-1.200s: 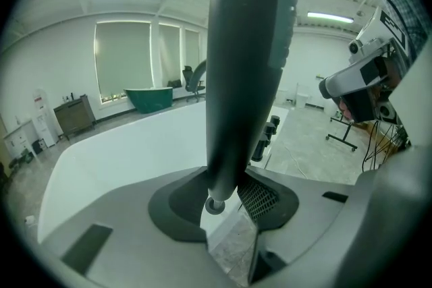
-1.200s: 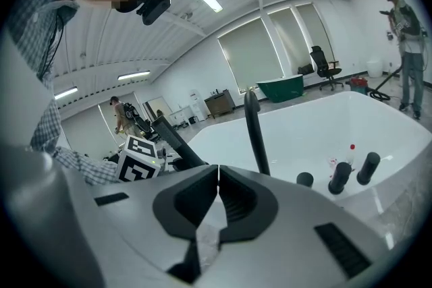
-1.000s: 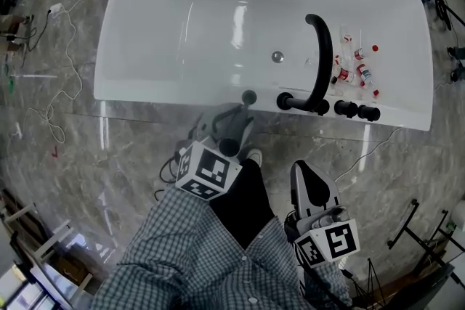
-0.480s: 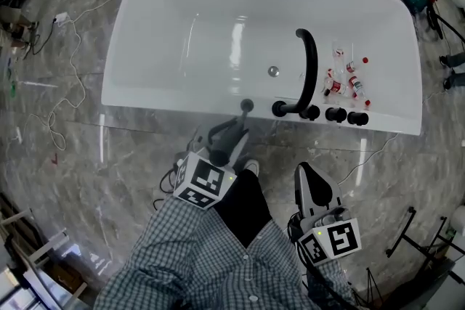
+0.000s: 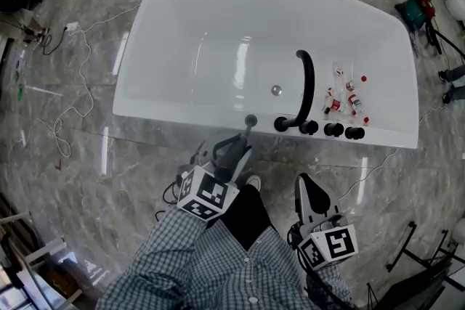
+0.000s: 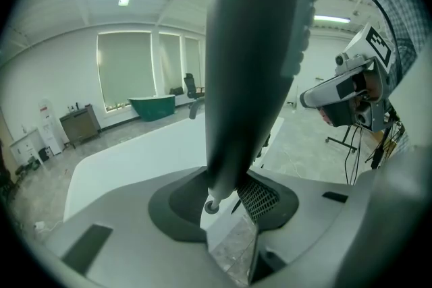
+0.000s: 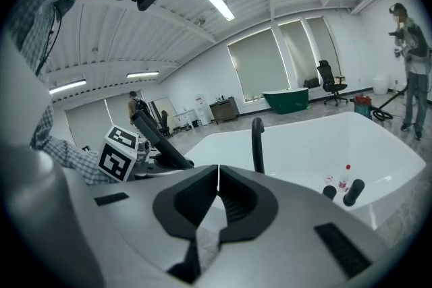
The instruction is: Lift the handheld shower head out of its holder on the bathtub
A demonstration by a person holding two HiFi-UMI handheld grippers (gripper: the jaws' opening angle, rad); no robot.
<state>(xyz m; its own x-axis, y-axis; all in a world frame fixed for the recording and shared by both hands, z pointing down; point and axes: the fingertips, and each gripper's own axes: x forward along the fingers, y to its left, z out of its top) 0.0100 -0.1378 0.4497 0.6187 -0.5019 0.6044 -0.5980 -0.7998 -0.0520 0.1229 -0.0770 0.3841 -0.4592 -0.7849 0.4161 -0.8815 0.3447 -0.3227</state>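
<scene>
1. Left tool: the jaws stand wide and are closed on the handheld shower head. Its dark tapered body runs down between the pads, and its narrow round end shows just past the tips.
2. Head view: the left tool is on the near side of the bathtub, close to the near rim. The handheld shower head points from it toward that rim.
3. The narrow end looks free in the left gripper view, with tub rim and marbled floor behind it. Judgement: the head is out of its holder, or very nearly so. I cannot pick out the holder itself, so clearance is not confirmed.
4. Right tool: the jaws are together with nothing between them. In the head view the right tool hangs near the person's right side, well apart from the tub, and takes no part in the lift.
5. Untouched: the arched faucet spout, the knobs to its right on the near rim, and the small bottles inside the tub at right.
6. Left to do, judged: at most, carry the head a little clearer of the rim.
</scene>
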